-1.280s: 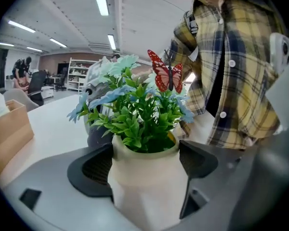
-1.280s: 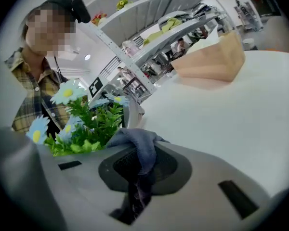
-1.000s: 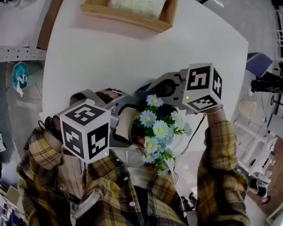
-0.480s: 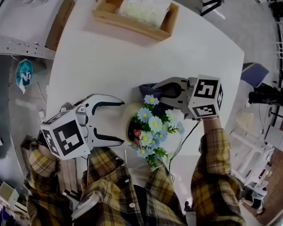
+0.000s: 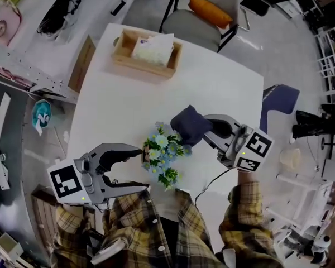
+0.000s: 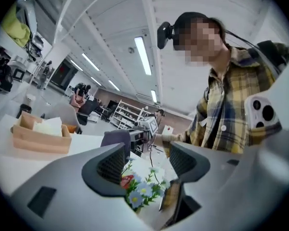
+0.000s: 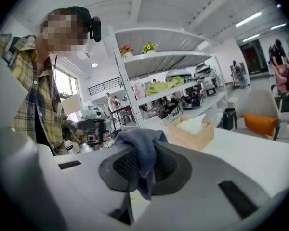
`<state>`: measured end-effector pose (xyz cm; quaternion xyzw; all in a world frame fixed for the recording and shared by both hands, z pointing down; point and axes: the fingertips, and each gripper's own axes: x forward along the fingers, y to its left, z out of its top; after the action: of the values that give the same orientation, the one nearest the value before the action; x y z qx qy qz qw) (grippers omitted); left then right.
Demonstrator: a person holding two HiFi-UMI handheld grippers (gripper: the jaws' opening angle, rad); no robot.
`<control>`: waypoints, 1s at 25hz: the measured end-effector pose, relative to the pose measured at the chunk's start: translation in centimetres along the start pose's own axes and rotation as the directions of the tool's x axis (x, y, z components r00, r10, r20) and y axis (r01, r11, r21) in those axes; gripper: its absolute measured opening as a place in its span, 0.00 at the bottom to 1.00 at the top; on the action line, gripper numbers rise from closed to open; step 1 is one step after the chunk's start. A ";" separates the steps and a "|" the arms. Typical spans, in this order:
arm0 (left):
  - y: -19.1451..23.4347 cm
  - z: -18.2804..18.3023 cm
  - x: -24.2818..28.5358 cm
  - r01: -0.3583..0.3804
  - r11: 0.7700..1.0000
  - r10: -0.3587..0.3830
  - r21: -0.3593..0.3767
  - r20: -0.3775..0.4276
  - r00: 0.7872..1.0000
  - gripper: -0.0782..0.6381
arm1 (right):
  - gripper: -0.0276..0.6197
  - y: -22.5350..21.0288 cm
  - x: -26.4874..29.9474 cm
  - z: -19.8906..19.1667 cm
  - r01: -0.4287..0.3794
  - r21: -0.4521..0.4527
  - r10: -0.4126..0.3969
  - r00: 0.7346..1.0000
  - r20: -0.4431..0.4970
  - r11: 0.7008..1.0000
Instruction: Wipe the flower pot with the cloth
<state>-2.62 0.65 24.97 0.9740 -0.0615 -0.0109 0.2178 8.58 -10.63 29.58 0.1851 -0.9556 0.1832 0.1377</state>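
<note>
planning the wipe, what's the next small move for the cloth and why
Probably lower the right gripper so the cloth meets the pot, which is hidden under the flowers. Its fingers clamp the cloth, but it sits beside the blooms. The left gripper, whose fingers have just been closing, has the flowers between them untouched, so it steadies nothing.

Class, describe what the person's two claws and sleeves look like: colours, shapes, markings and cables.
Both the left claw and right claw are pale grey with curved fingers and dark ribbed pads. Each carries a white cube with black square markers. A thin dark cable trails from the right one. The sleeves are yellow plaid.
</note>
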 end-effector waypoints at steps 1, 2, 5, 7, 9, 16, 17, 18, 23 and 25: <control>-0.7 1.0 0.3 0.001 1.000 -0.001 0.018 0.020 1.000 0.51 | 0.08 0.4 -1.0 1.1 0.027 -0.019 -0.026 0.999 0.038 0.999; -1.5 1.9 0.7 0.001 0.999 -0.002 0.038 0.035 0.999 0.49 | 0.08 1.0 -1.9 2.2 0.052 -0.035 -0.049 0.996 0.072 0.998; -3.9 4.4 1.8 -0.035 0.995 0.027 0.096 0.077 0.997 0.38 | 0.08 3.5 -4.7 5.0 0.104 -0.066 -0.092 0.983 0.161 0.992; -5.1 5.7 2.4 -0.062 0.992 0.051 0.109 0.108 0.993 0.32 | 0.08 5.5 -6.2 6.7 0.129 -0.072 -0.109 0.966 0.233 0.989; -5.8 6.8 2.9 -0.091 0.989 0.075 0.118 0.134 0.988 0.28 | 0.08 7.3 -7.3 8.2 0.169 -0.074 -0.139 0.943 0.303 0.983; -5.9 9.1 3.8 -0.283 0.946 0.259 0.157 0.161 0.952 0.13 | 0.08 12.2 -8.6 10.4 0.282 -0.035 -0.248 0.891 0.381 0.959; -5.9 9.2 3.9 -0.305 0.939 0.281 0.157 0.157 0.947 0.12 | 0.08 12.6 -8.6 10.4 0.294 -0.030 -0.261 0.887 0.382 0.955; -5.8 9.2 4.0 -0.323 0.933 0.300 0.158 0.153 0.942 0.12 | 0.08 12.9 -8.7 10.3 0.304 -0.023 -0.272 0.882 0.384 0.952; -5.9 9.1 4.4 -0.342 0.921 0.318 0.188 0.145 0.937 0.12 | 0.08 13.2 -8.5 9.8 0.287 0.028 -0.273 0.871 0.407 0.958; -6.1 8.9 4.6 -0.341 0.917 0.319 0.206 0.135 0.938 0.12 | 0.08 13.1 -8.4 9.7 0.274 0.047 -0.269 0.871 0.412 0.961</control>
<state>2.23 1.80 14.30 0.9662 -0.2366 -0.0153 0.1010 8.91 -0.60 14.22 0.3511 -0.9286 0.1125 -0.0424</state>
